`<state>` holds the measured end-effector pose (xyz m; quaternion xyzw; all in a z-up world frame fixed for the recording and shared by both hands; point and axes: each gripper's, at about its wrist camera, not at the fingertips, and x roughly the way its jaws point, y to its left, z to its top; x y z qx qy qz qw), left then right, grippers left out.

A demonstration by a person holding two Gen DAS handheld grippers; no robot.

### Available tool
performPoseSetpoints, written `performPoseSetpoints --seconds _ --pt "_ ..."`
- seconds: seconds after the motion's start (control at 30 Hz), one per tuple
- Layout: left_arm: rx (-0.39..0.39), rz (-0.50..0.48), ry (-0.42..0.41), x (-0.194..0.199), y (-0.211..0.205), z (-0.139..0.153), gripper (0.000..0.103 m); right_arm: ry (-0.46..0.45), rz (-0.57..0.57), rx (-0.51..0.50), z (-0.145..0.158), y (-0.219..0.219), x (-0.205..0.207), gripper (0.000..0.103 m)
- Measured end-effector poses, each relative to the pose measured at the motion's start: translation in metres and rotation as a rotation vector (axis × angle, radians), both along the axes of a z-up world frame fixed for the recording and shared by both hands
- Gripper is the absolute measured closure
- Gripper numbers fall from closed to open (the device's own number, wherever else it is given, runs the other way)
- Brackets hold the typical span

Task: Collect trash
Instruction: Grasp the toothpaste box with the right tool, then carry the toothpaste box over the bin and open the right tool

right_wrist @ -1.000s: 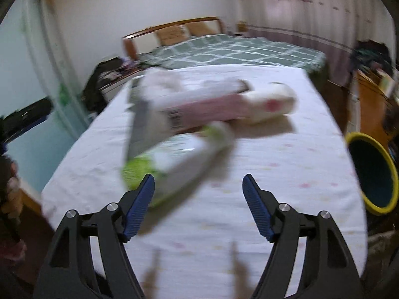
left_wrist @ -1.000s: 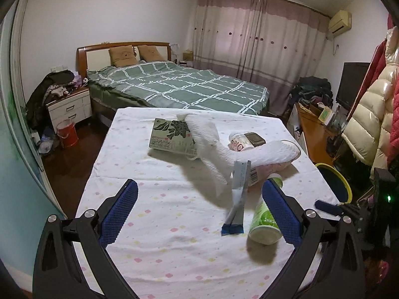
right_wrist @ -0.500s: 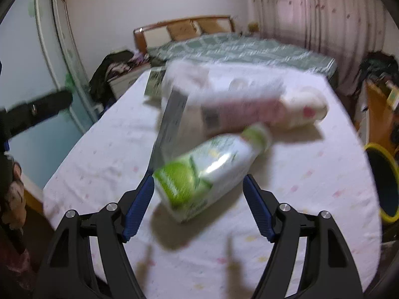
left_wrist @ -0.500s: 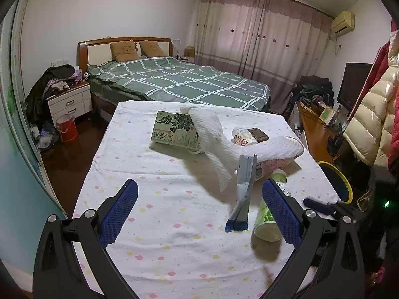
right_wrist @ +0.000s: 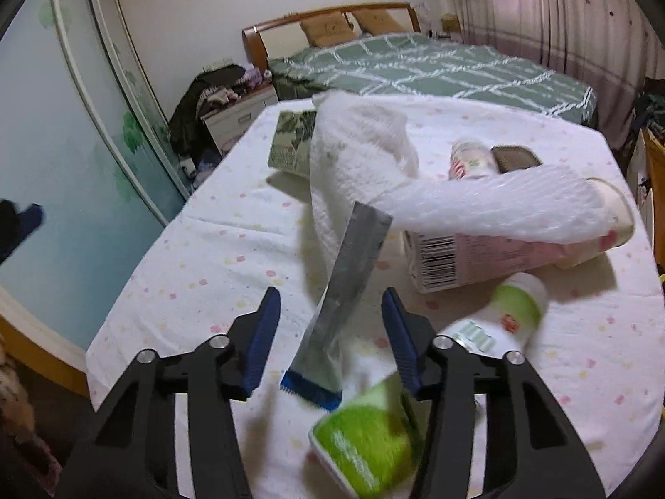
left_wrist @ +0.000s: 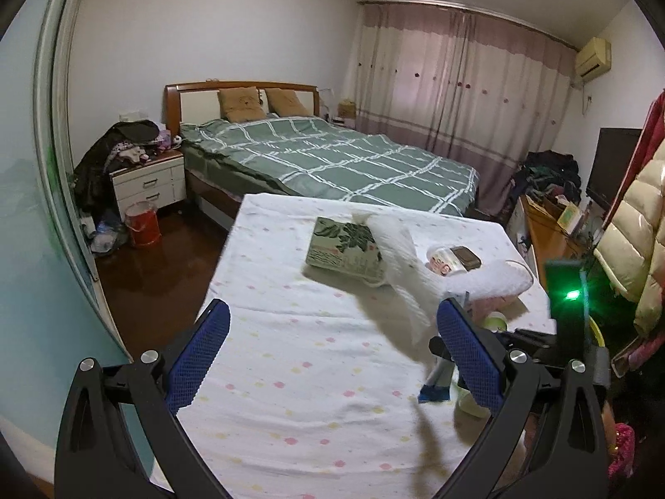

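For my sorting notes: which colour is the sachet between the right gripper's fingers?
Silver-grey sachet with a blue bottom edge; clearest in the right wrist view.

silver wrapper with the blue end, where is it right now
In the right wrist view the silver wrapper stands tilted between the closing right gripper's fingers, left of the green bottle.

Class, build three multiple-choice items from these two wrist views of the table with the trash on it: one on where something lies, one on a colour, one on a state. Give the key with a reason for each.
1. What stands between the right gripper's jaws?
A. the silver wrapper
B. the tissue pack
C. the small cup

2. What colour is the bottom of the bottle lying on the table?
A. red
B. green
C. black

3. How does the left gripper stand?
A. shut on the white towel
B. shut on the bottle
C. open, nothing between its jaws

Key: 1 A, the wrapper rises between the closing jaws; 2 B, its blurred end is green; 3 C, only tablecloth shows between them.
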<state>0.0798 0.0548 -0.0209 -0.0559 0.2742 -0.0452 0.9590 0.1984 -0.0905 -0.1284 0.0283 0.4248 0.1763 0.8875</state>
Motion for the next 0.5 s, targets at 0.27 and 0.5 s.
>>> performPoseSetpoints --seconds 0.27,0.5 --pt "-0.006 -0.004 0.005 0.002 0.003 -0.002 0.005 -0.009 0.033 0.095 0.009 -0.006 -0.015 0.089" --pt "-0.002 -0.033 0.007 0.003 -0.009 -0.003 0.005 -0.093 0.033 0.193 0.050 -0.032 -0.040 0.089"
